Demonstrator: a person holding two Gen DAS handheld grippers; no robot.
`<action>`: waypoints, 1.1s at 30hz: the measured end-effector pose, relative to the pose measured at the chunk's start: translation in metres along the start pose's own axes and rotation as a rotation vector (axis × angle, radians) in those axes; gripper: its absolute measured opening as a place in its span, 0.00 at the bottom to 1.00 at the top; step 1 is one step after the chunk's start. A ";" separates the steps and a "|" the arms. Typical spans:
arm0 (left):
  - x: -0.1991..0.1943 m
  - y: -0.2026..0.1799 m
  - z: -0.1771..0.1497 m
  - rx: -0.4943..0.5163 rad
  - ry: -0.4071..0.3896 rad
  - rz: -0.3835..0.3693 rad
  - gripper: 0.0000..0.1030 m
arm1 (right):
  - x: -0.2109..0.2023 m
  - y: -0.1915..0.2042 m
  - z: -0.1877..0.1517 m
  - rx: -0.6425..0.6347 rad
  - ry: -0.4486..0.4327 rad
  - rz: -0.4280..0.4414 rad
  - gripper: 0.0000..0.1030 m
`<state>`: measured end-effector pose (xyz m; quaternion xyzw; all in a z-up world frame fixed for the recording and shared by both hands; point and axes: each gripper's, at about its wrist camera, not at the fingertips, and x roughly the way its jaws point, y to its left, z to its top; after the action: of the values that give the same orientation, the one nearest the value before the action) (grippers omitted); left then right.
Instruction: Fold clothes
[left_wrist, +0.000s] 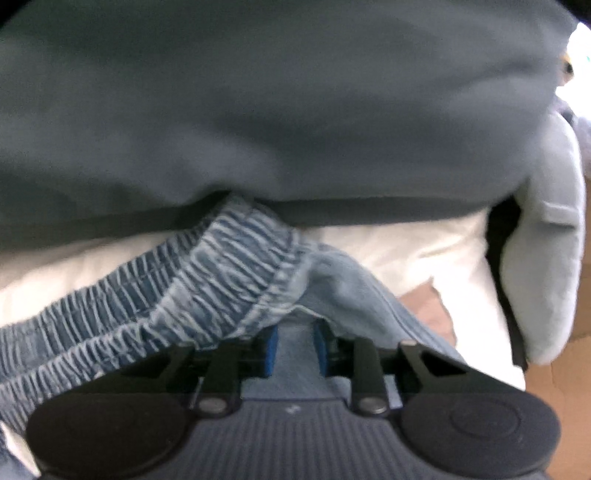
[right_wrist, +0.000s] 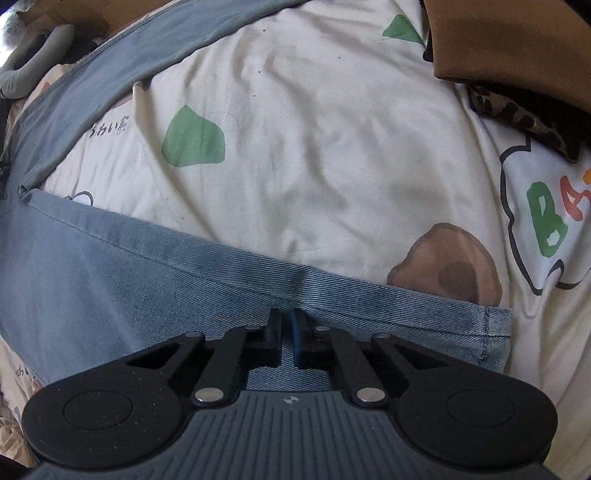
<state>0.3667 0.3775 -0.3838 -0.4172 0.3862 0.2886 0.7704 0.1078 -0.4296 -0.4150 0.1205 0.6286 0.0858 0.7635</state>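
In the left wrist view the blue denim trousers show their gathered elastic waistband (left_wrist: 207, 273). My left gripper (left_wrist: 295, 343) is shut on a fold of denim just below that band, with cloth bunched between the blue pads (left_wrist: 271, 349). In the right wrist view one trouser leg (right_wrist: 147, 266) lies flat across the bed, its stitched hem (right_wrist: 495, 332) at the right. My right gripper (right_wrist: 287, 325) is shut on the leg's upper edge near the hem, its fingers almost together. The other leg (right_wrist: 110, 74) runs diagonally at the upper left.
A cream bedsheet (right_wrist: 314, 147) with green and brown prints lies under everything. A brown garment (right_wrist: 509, 44) and a leopard-print cloth (right_wrist: 517, 110) sit at the upper right. Broad grey-blue cloth (left_wrist: 258, 110) fills the top of the left view, with a pale blue cushion (left_wrist: 546, 258) at its right.
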 end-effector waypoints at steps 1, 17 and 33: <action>0.003 0.004 -0.001 -0.008 -0.003 0.004 0.04 | 0.000 0.000 -0.001 0.002 -0.002 0.002 0.08; -0.057 -0.014 0.002 0.134 -0.016 -0.030 0.17 | 0.001 0.000 0.001 0.007 -0.003 0.027 0.06; -0.004 0.006 -0.009 0.242 -0.008 0.093 0.03 | 0.001 0.000 0.003 0.006 0.006 0.025 0.06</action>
<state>0.3565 0.3725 -0.3862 -0.3015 0.4340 0.2770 0.8025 0.1113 -0.4296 -0.4155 0.1302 0.6295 0.0940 0.7603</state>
